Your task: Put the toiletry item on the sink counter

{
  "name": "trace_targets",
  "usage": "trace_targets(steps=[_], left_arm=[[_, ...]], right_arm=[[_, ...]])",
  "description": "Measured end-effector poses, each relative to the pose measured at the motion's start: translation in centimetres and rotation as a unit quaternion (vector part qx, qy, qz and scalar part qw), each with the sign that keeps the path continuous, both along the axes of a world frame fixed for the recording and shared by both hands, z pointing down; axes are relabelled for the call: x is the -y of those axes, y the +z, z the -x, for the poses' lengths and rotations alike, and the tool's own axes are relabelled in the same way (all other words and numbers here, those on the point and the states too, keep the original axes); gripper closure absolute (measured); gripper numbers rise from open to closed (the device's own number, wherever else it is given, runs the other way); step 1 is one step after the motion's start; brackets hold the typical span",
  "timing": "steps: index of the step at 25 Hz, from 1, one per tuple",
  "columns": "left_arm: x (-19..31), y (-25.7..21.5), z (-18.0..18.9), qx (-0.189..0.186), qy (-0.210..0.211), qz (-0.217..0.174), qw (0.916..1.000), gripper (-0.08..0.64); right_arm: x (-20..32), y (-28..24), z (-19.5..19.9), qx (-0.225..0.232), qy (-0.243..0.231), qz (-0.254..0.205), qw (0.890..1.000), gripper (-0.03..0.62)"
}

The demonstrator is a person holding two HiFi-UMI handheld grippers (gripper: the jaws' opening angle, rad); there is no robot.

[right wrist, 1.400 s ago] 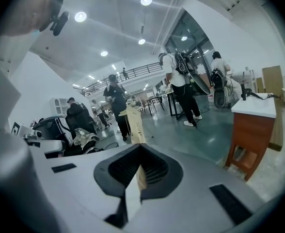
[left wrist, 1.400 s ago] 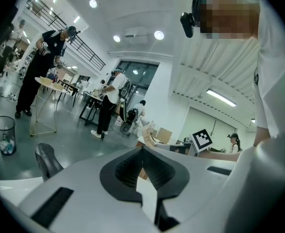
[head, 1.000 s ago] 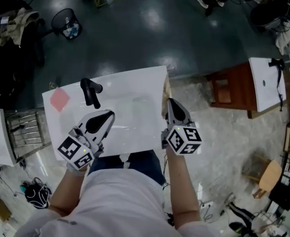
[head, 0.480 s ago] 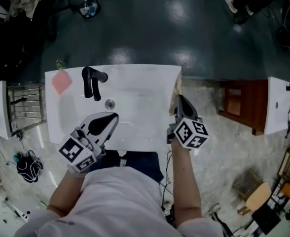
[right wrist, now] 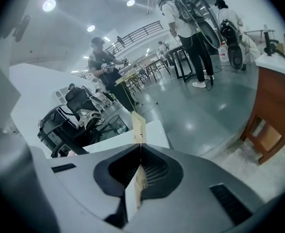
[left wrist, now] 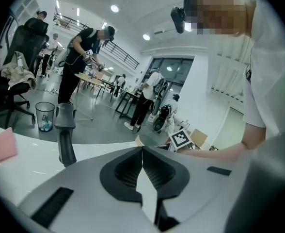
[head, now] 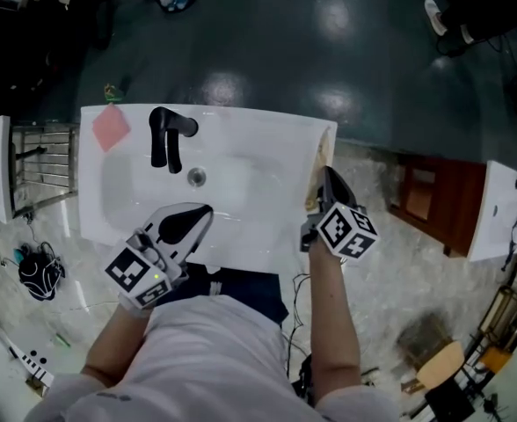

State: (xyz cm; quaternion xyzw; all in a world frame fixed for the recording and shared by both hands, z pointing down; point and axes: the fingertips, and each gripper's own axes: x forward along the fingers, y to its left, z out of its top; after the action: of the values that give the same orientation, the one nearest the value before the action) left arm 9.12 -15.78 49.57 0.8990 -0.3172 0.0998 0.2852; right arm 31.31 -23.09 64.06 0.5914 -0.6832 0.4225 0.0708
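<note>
A white sink counter point(head: 241, 121) with a black faucet point(head: 163, 134) and a drain point(head: 196, 178) lies below me. My right gripper point(head: 327, 172) hangs at the counter's right edge, shut on a thin flat tan packet point(head: 315, 176). In the right gripper view the packet point(right wrist: 139, 127) sticks up edge-on from the closed jaws of the right gripper point(right wrist: 140, 152). My left gripper point(head: 201, 211) hovers over the basin's near side, jaws together with nothing between them; in the left gripper view the left gripper point(left wrist: 142, 149) faces the faucet point(left wrist: 66, 140).
A pink square point(head: 111, 127) lies on the counter's far left corner. A metal rack point(head: 43, 161) stands left of the sink. A wooden cabinet point(head: 425, 200) with a second white sink point(head: 496, 209) is at right. People and a wire bin point(left wrist: 45, 115) stand beyond.
The sink has swung squarer and nearer in the head view. Both grippers keep their places by it, the right one still holding the packet at the right edge.
</note>
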Motion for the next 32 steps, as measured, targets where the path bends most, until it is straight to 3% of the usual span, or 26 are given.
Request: trace_targets(steps=[18, 32], left_arm=[[-0.6, 1.2, 1.6, 0.002, -0.023, 0.012, 0.9997, 0.543], [-0.7, -2.1, 2.6, -0.008, -0.009, -0.017, 0.9998, 0.543]], right_arm=[[0.8, 1.7, 0.5, -0.008, -0.007, 0.028, 1.0, 0.569], [0.1, -3.2, 0.8, -0.016, -0.004, -0.007, 1.0, 0.569]])
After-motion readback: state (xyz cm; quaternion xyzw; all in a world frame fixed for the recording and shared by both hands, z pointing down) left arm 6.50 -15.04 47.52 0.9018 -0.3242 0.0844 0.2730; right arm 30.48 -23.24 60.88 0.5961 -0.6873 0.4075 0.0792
